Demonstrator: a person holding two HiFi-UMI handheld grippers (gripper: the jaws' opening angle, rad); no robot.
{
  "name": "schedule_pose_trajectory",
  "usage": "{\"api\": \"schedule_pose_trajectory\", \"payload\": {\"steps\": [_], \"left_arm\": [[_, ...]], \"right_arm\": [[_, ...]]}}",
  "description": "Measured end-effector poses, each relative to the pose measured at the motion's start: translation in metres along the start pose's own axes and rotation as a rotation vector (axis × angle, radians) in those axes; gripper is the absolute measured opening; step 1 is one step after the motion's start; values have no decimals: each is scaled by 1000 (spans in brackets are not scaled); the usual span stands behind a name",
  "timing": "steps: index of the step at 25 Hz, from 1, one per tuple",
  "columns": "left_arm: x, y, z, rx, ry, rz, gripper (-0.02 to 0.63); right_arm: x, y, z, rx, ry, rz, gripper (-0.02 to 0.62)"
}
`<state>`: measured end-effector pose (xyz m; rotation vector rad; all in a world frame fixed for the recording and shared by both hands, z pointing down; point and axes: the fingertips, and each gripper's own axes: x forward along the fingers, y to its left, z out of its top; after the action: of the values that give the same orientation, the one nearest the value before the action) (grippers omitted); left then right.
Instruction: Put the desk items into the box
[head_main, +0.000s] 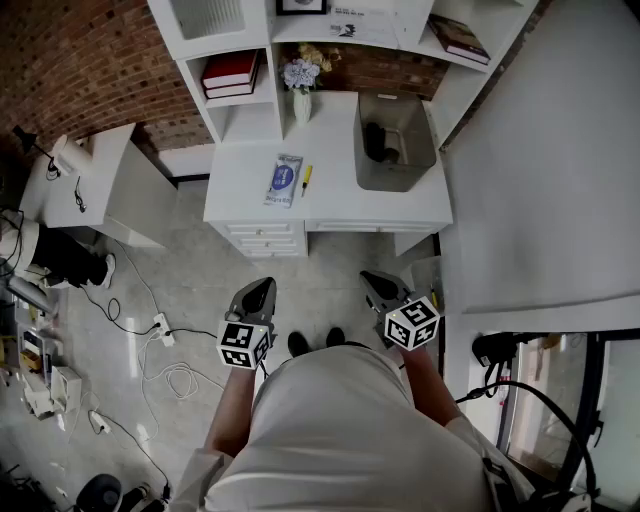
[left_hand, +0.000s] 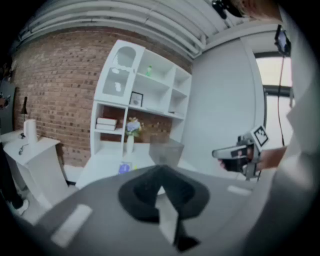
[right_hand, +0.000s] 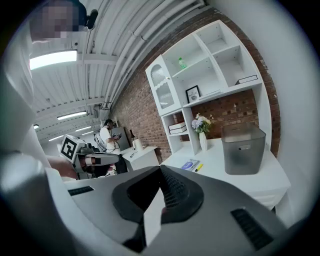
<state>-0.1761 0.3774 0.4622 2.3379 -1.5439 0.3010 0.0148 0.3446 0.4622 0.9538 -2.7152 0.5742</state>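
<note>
**Both grippers shut and empty, well short of the desk**

The left gripper (head_main: 261, 288) has its jaws pressed together with nothing between them, and the right gripper (head_main: 373, 280) is the same. Both hang low in the frame, well apart from the white desk (head_main: 240, 200) at upper centre.

The blue packet (head_main: 284, 180) and the yellow pen (head_main: 307, 178) lie side by side on the desk, left of the grey box (head_main: 392, 180), which already holds something dark.

My worry is the pick. If the jaws arrive shut, they will only shove things. The packet lies flat and may slide instead of lifting, and the thin pen could roll. The vase (head_main: 301, 103) stands near behind both, so a careless reach might tip it.
</note>
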Motion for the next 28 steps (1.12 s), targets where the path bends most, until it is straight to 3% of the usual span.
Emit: {"api": "schedule_pose_trajectory", "payload": {"steps": [20,28], "left_arm": [[11,-13,-1,-3,12,25,3],[23,-31,7,-17,-23,53,3]], "right_arm": [[-6,-19,-1,14,7,12,2],[-15,-32,5,9,-11,84,2]]}}
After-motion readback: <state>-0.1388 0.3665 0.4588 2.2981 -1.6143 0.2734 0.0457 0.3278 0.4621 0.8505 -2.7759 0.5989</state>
